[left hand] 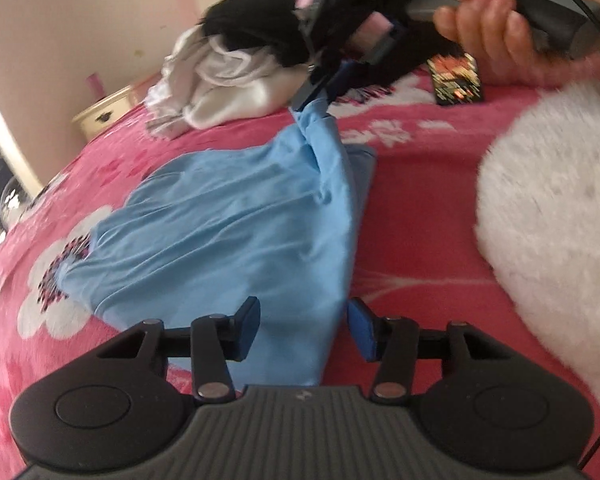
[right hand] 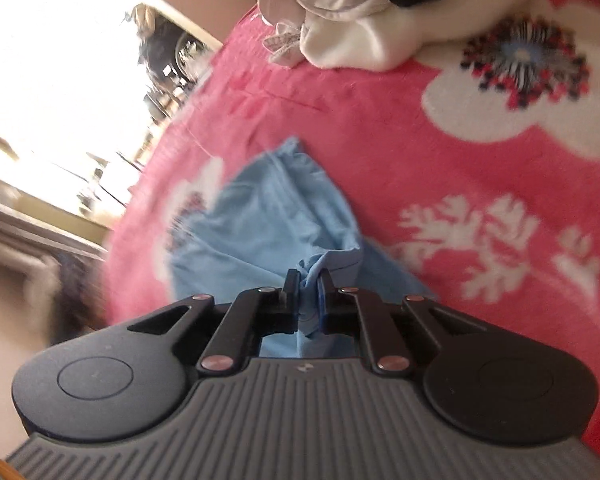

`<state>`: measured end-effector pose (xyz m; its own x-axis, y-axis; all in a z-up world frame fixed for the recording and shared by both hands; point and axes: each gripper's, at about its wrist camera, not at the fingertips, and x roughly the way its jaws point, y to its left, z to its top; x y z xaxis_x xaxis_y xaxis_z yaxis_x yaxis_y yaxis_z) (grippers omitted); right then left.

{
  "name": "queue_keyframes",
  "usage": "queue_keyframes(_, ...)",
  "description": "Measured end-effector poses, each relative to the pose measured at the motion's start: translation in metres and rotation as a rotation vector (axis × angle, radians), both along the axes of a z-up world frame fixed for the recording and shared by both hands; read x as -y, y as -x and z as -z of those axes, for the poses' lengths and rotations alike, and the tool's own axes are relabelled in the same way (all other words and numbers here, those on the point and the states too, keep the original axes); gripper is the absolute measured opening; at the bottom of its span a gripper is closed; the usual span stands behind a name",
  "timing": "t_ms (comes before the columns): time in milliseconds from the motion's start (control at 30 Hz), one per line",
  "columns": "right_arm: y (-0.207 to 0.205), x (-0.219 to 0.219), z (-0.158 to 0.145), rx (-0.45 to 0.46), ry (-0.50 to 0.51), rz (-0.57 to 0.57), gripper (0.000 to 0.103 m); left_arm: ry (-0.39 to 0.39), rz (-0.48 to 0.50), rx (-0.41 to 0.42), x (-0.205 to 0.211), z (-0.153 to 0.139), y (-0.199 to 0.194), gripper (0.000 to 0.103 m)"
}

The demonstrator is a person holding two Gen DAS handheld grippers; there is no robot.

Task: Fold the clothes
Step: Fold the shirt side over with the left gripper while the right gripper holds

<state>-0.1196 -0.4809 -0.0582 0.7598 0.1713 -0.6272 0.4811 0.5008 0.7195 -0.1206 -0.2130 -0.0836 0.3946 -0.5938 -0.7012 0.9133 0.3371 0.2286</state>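
Observation:
A light blue garment lies crumpled on a pink flowered blanket. My left gripper stands open at the garment's near end. Blue cloth lies between its fingers, but the pads are not pressing it. The right gripper, held by a hand, is shut on the garment's far corner and draws it up into a bunched peak. In the right wrist view the right gripper pinches a fold of the blue garment between nearly closed jaws.
A heap of white and black clothes sits on the blanket beyond the garment. A dark patterned packet lies far right. A white fluffy mass fills the right side. The bed's edge and a cream nightstand lie left.

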Motion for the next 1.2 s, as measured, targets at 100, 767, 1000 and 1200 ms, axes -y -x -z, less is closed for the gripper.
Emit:
queue_keyframes(100, 0.0, 0.006, 0.004, 0.052, -0.111, 0.039, 0.007, 0.032, -0.039, -0.016, 0.0, -0.004, -0.007, 0.044)
queue_keyframes(767, -0.035, -0.005, -0.031, 0.297, -0.09, -0.154, 0.007, 0.064, -0.126, 0.317, -0.01, -0.028, 0.011, 0.002)
queue_keyframes(1000, -0.007, 0.02, 0.016, 0.033, -0.022, -0.172, 0.007, -0.057, -0.024, 0.307, 0.004, 0.006, 0.03, 0.002)
queue_keyframes(1200, 0.006, 0.032, 0.04, -0.054, 0.001, -0.154, 0.007, -0.099, 0.016, 0.327, 0.008, 0.016, 0.039, 0.002)
